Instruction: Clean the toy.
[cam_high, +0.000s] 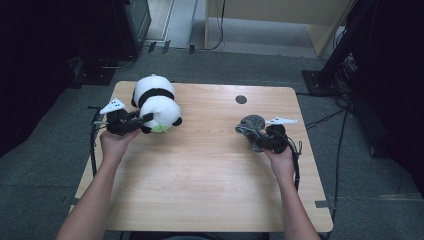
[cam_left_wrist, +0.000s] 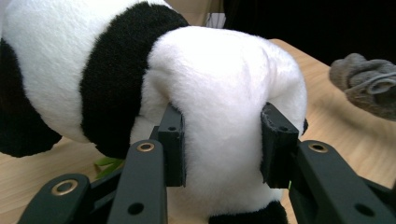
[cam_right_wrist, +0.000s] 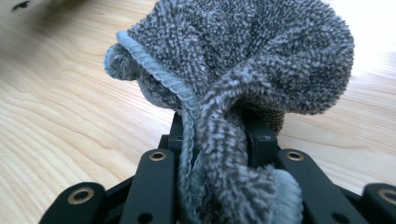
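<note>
My left gripper (cam_left_wrist: 223, 144) pinches the panda plush (cam_high: 155, 102) at the table's (cam_high: 210, 170) far left, my right gripper (cam_right_wrist: 219, 140) is clamped on the bunched grey towel (cam_right_wrist: 243, 70); soft plush could slip free.

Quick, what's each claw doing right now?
Left gripper: closed on the toy panda, squeezing its white part.
Right gripper: closed on the grey cloth, bunched between its jaws.
</note>
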